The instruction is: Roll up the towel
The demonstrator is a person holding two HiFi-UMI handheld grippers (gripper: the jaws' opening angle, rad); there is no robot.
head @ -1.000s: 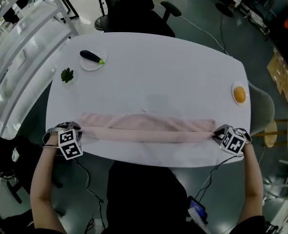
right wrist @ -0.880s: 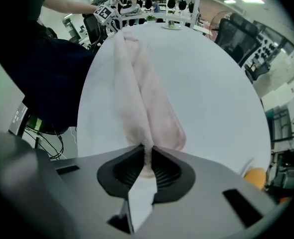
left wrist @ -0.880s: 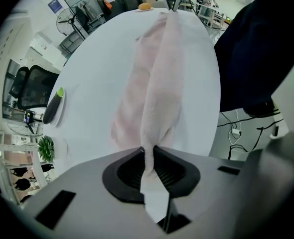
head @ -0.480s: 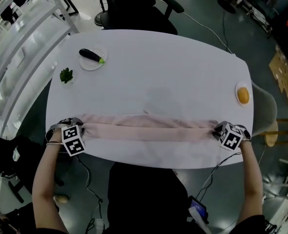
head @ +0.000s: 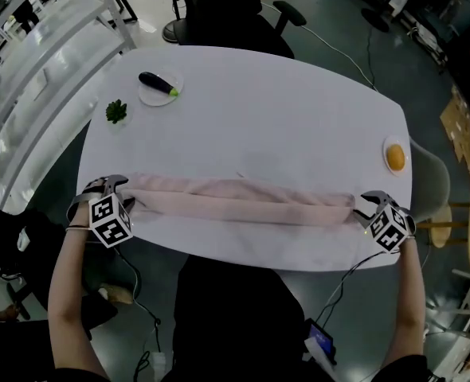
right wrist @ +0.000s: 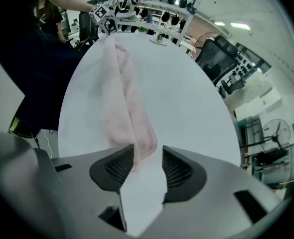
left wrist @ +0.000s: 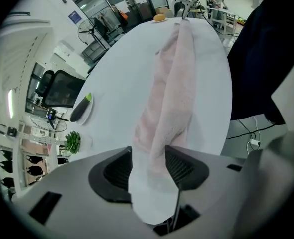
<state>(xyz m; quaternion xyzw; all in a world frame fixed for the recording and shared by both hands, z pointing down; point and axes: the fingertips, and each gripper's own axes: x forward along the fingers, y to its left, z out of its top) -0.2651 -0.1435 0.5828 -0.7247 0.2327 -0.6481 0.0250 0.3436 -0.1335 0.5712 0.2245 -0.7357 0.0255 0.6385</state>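
— Left gripper [head: 126, 197] and right gripper [head: 362, 208] in the head view, where are they?
— Each sits at one end of the pale pink terry towel [head: 235, 205]. It lies as a long, folded band along the near edge of the white oval desk [head: 299, 110]. A dark aubergine [head: 157, 83] on a white plate [head: 149, 96] is by the far left corner, and an orange round fruit [head: 393, 157] is at the right edge.
— Left gripper view?
— Its jaws have just been opening. They stand spread, with the towel's end between the ribbed black pads [left wrist: 183, 168], not pinched.
— Right gripper view?
— Likewise just opened and spread. The towel's end lies beside one pad [right wrist: 114, 169], clear of the other.
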